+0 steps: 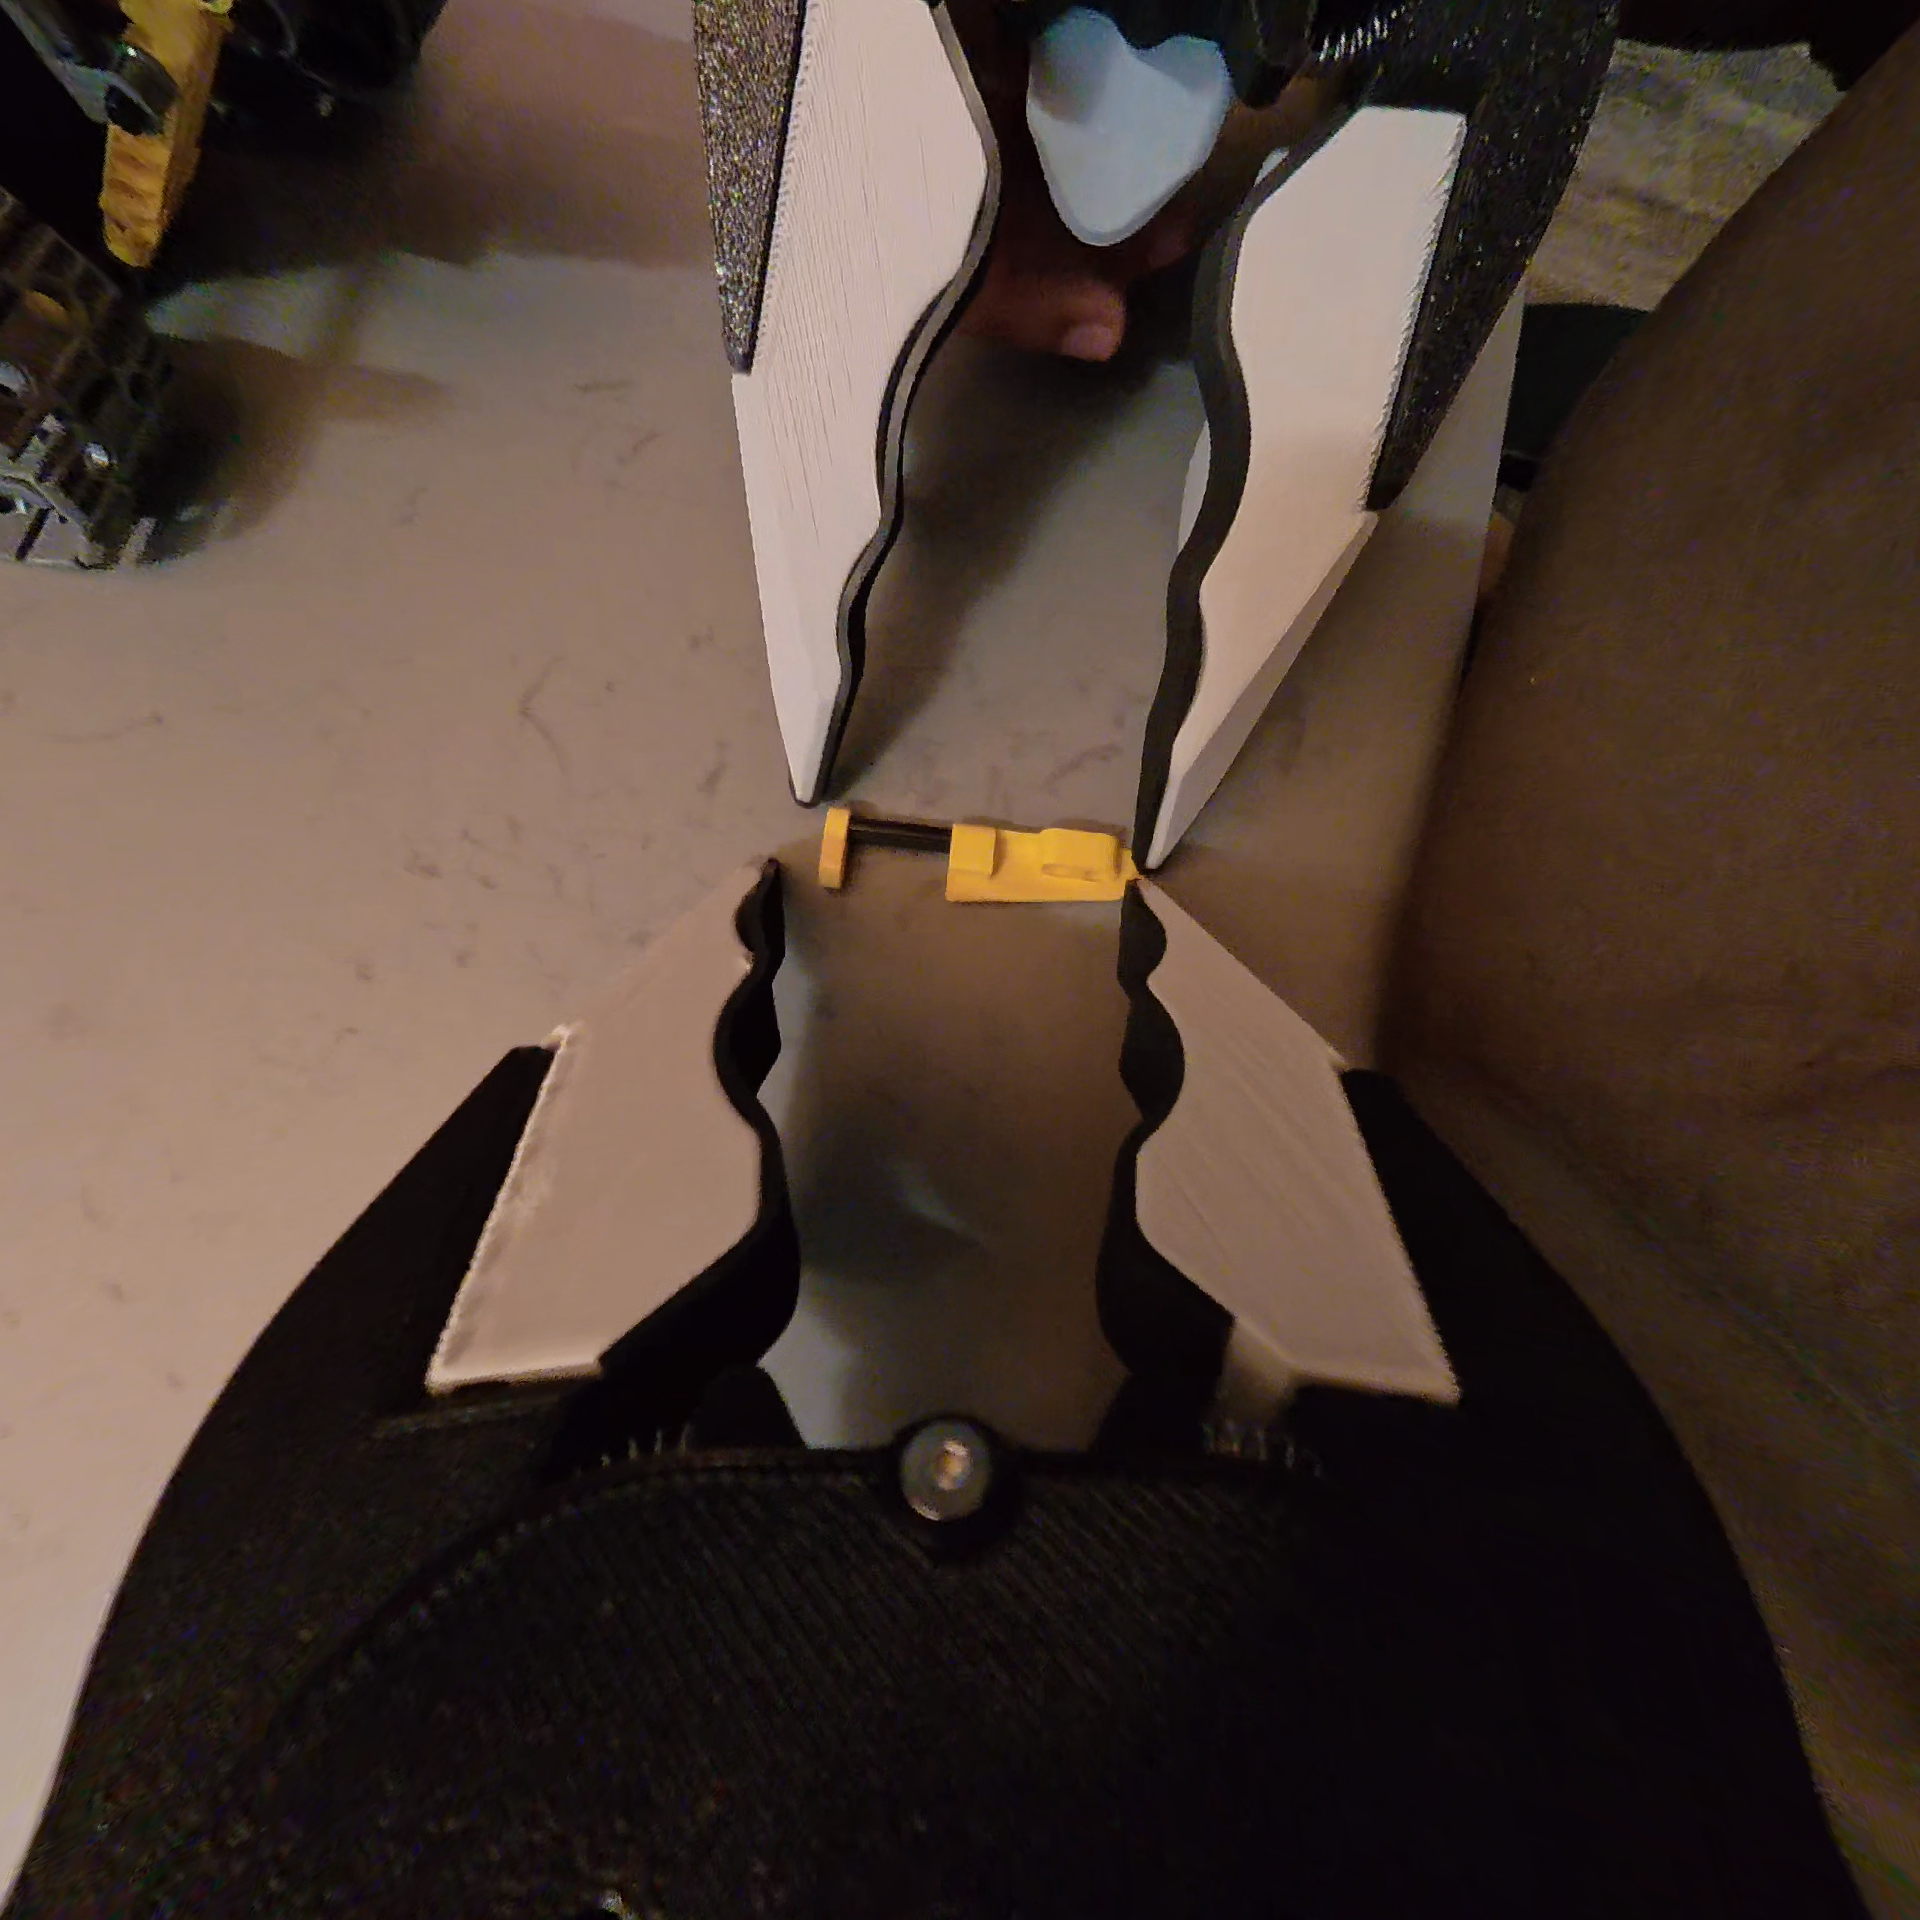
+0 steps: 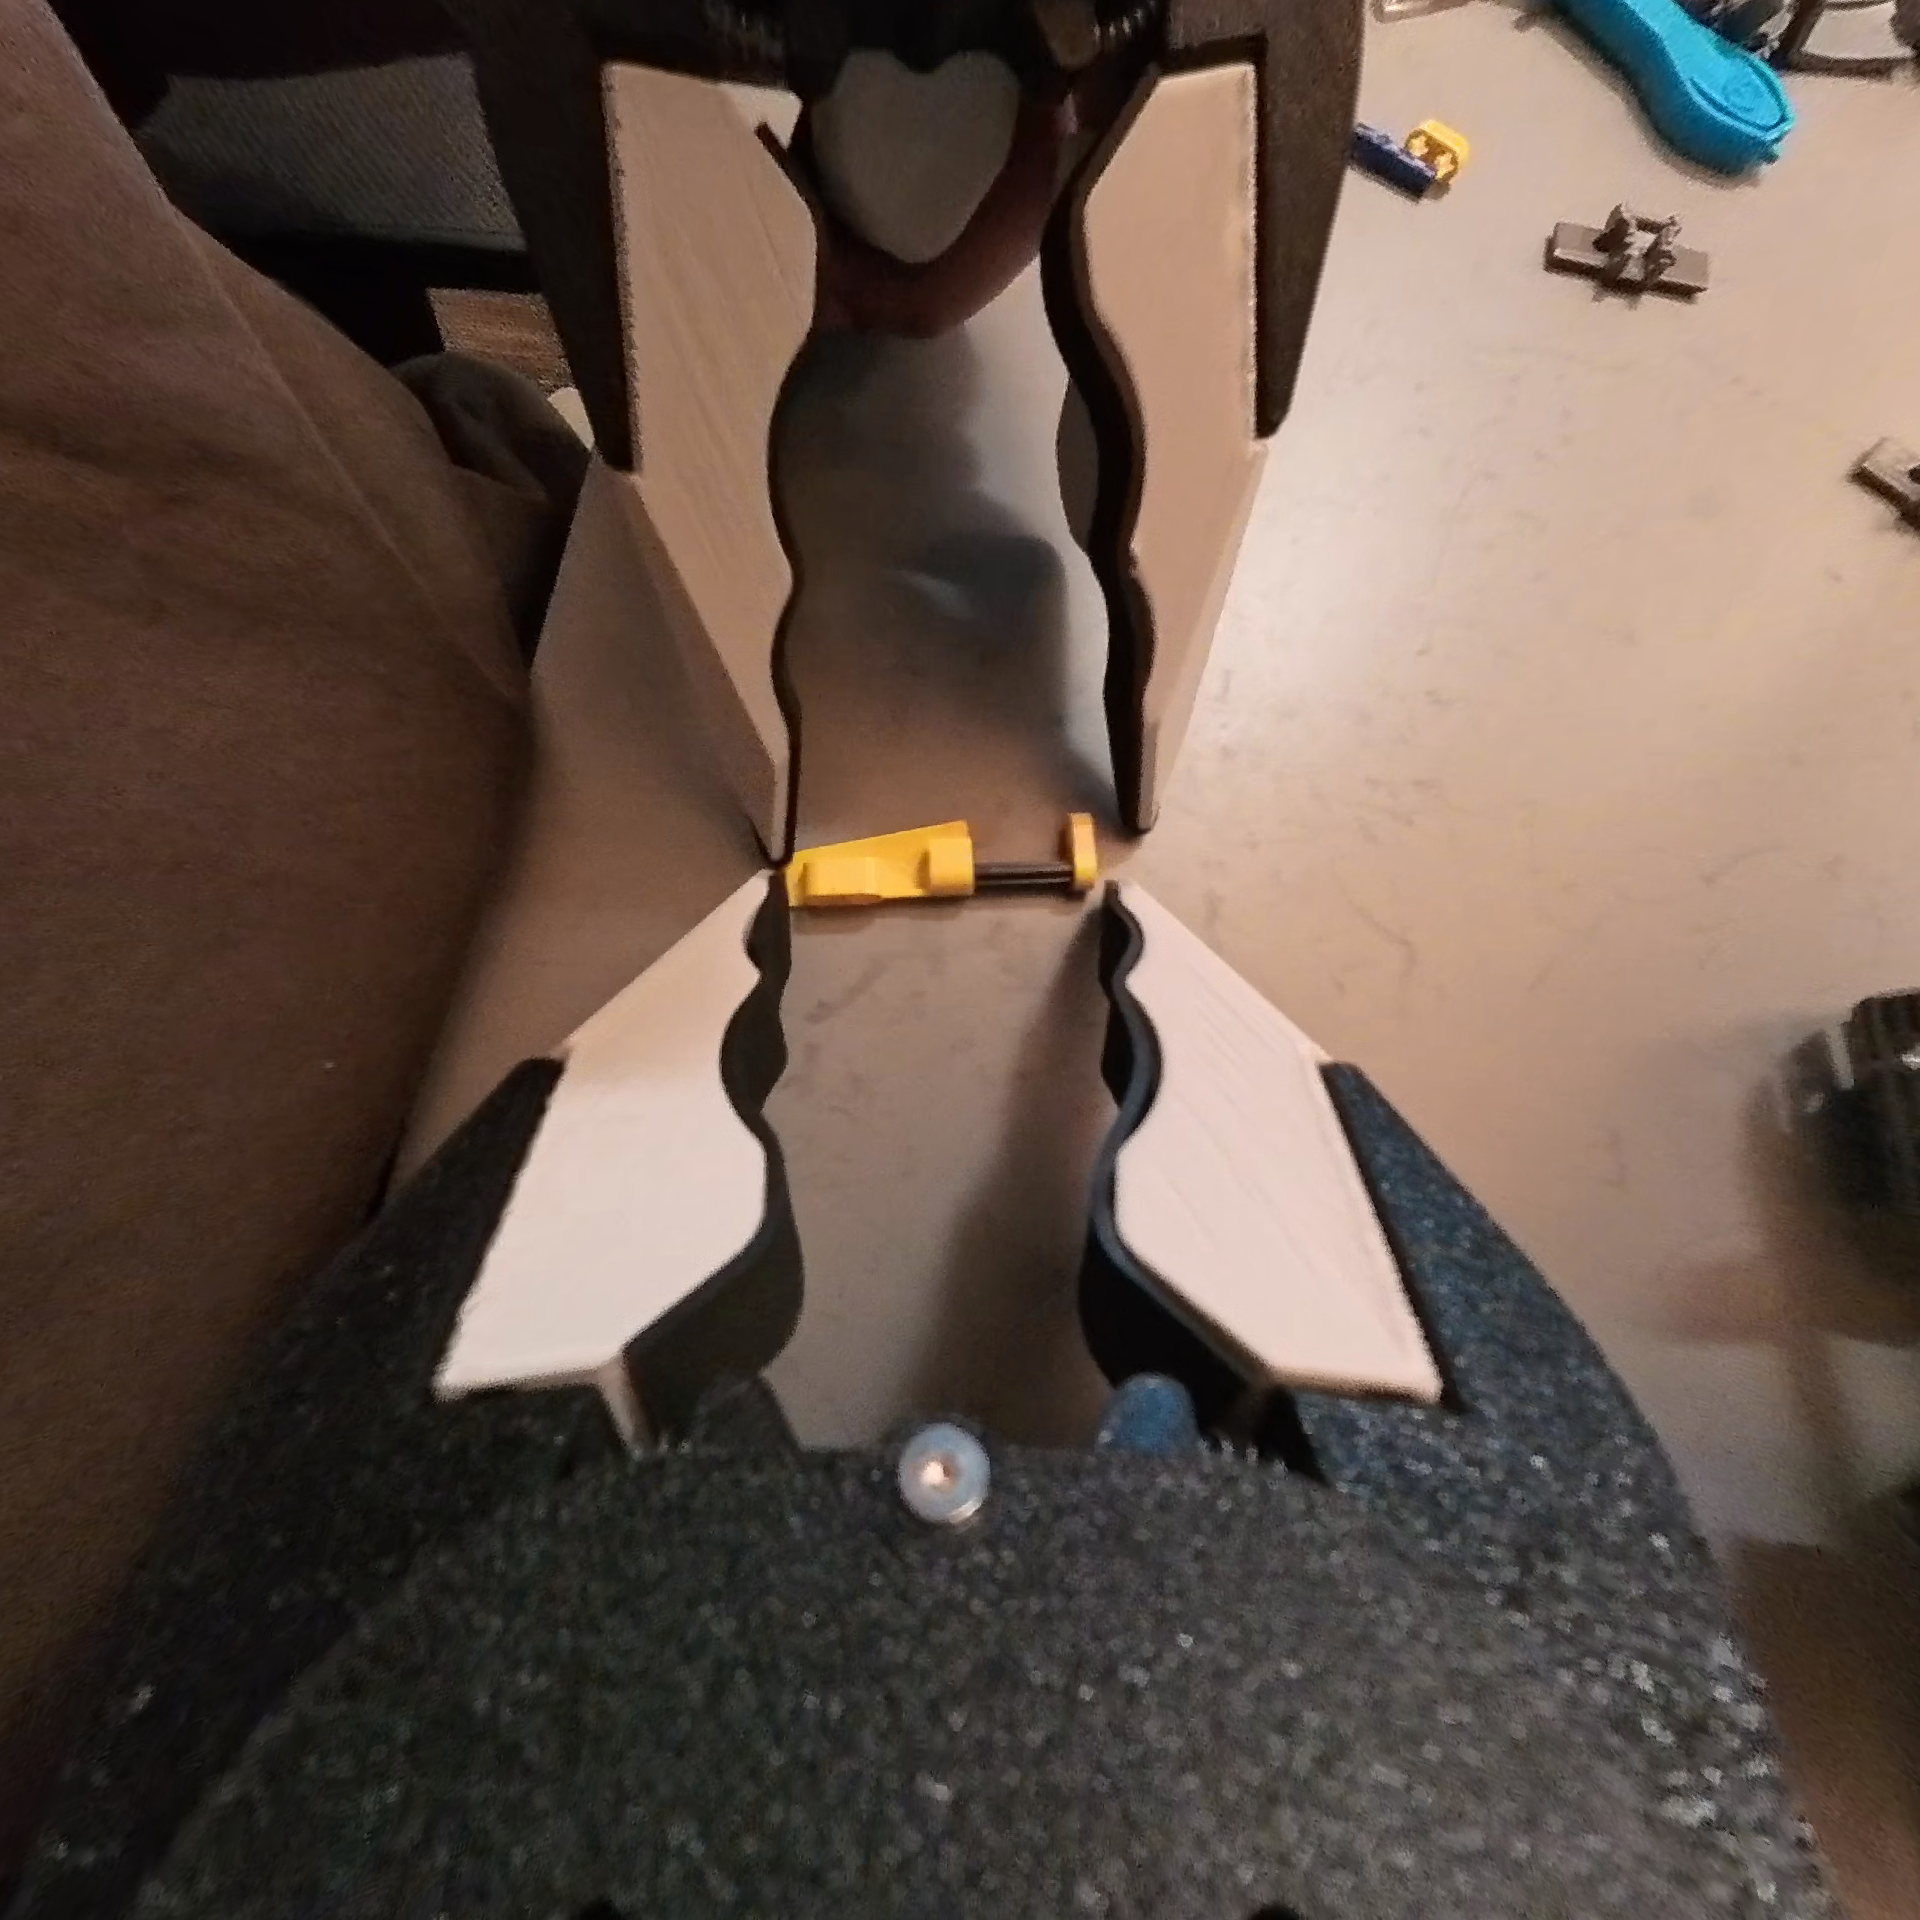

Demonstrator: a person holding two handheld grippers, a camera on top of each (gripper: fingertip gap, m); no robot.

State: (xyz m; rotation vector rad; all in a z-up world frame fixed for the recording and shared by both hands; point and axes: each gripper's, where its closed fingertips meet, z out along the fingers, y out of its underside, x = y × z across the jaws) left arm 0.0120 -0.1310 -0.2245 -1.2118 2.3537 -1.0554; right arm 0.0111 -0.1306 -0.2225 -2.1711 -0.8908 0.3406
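So both tools are pointed nose to nose over a pale marbled bench (image 1: 312, 831), tips almost meeting. The left tool (image 1: 951, 883) is spread wide, nothing pinched in it. Same deal with the right tool (image 2: 940, 894), spread and empty.

Lying flat on the bench right in the gap between the four tips is a little yellow plastic piece with a thin black pin (image 1: 977, 857) running to a small yellow cap on one end. In the right wrist view the yellow piece (image 2: 883, 857) has its chunky end just beside the tip of one left-tool finger; can't tell if it's actually touching.

A brown cushion (image 1: 1714, 935) runs along one edge of the bench, close to both tools. Farther off on the bench there's a blue thing (image 2: 1683, 94), a tiny blue and yellow part (image 2: 1413, 156), a dark grey bracket (image 2: 1626, 255) and a black ridged part (image 2: 1870, 1101) at the frame edge. On the other side sits some dark machinery with a yellow bit (image 1: 156, 135).
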